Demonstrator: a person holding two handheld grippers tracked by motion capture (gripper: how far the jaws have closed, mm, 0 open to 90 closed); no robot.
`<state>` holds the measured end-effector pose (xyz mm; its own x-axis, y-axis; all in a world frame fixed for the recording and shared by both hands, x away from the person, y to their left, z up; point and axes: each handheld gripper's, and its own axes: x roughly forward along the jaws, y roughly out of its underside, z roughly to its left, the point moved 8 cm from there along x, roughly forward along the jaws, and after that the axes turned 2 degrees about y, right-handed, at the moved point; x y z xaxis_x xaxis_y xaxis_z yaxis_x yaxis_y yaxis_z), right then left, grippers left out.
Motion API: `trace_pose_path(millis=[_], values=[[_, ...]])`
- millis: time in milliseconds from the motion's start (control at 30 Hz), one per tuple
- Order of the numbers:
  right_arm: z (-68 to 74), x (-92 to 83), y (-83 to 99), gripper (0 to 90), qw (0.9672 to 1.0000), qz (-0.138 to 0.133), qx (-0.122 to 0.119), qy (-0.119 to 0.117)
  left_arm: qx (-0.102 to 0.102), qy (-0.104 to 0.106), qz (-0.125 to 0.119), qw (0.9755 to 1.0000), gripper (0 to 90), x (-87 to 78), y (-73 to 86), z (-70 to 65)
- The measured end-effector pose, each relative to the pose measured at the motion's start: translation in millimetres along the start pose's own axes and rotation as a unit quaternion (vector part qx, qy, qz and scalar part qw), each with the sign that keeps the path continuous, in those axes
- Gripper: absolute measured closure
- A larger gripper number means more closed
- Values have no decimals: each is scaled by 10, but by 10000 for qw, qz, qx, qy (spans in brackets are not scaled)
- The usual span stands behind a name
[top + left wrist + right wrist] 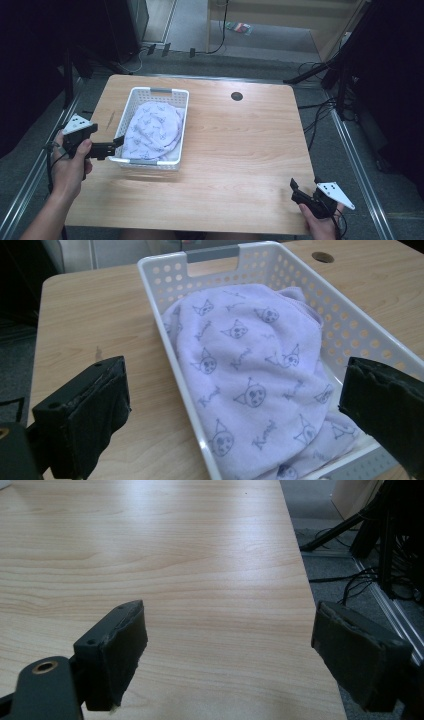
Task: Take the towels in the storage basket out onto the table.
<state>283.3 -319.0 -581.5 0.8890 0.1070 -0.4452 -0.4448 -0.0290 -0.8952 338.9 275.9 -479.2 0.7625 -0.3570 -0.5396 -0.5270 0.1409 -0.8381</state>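
Hovering at the white perforated plastic basket (182, 122)'s near-left corner, the left claw (111, 148) gapes wide, empty, straddling the rim. The lilac cat-print towel (250, 375) lies heaped inside, at 10 o'clock on the pale wooden surface (240, 150). A good grab probably means reaching past the rim and pinching a raised fold. The towel's script is illegible. The right claw (303, 192), at 5 o'clock, is spread wide, empty.

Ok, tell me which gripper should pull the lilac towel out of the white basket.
Left. The left gripper is open at the white perforated plastic basket, facing the lilac cat-print towel. The right gripper is open over bare table near the table's right front corner.
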Motion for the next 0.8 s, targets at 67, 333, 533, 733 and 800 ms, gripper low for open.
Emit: trace_pose_path(millis=[67, 333, 533, 733, 800], values=[[0, 0, 0, 149, 10000, -3, 3, 0, 31, 2, 51, 10000, 5, 33, -48, -36], [1, -1, -1, 149, 10000, -5, -3, -9, 288, 25, 585, 9979, 5, 260, -210, -179], [1, -1, -1, 149, 10000, -6, 0, -14, 352, 40, 856, 9957, 3, 471, -286, -268], [3, -1, -2, 149, 10000, -12, -7, -30, 286, 59, 1227, 9920, 0, 691, -335, -326], [4, -2, -1, 149, 10000, -13, -12, -34, 235, 38, 1373, 9902, 0, 778, -343, -344]])
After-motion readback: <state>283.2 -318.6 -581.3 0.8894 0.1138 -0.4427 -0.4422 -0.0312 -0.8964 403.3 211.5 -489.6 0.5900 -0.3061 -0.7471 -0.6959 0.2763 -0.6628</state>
